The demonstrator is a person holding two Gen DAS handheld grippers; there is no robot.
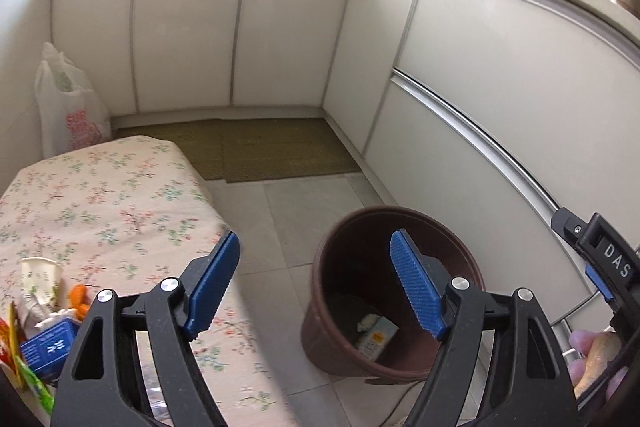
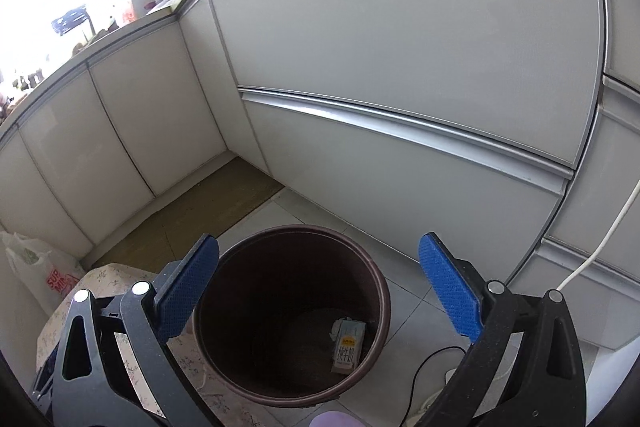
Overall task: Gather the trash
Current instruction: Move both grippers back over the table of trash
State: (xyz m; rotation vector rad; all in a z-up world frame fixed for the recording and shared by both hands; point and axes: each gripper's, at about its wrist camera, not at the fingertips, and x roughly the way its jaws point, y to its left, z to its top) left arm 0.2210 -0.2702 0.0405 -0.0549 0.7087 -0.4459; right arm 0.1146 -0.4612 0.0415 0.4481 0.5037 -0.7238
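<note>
Both the left gripper [image 1: 314,283] and the right gripper [image 2: 320,287] are standing spread and empty above the brown bin [image 2: 292,315], where one milk carton [image 2: 347,345] is already lying, while the remaining trash [image 1: 38,311] is waiting on the flowered table [image 1: 120,195], so a hasty reach is risking knocking pieces onto the floor.

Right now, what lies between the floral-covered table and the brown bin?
Only bare grey floor tiles: in the left wrist view the floral-covered table and the brown bin stand apart, with nothing lying on that strip.
</note>
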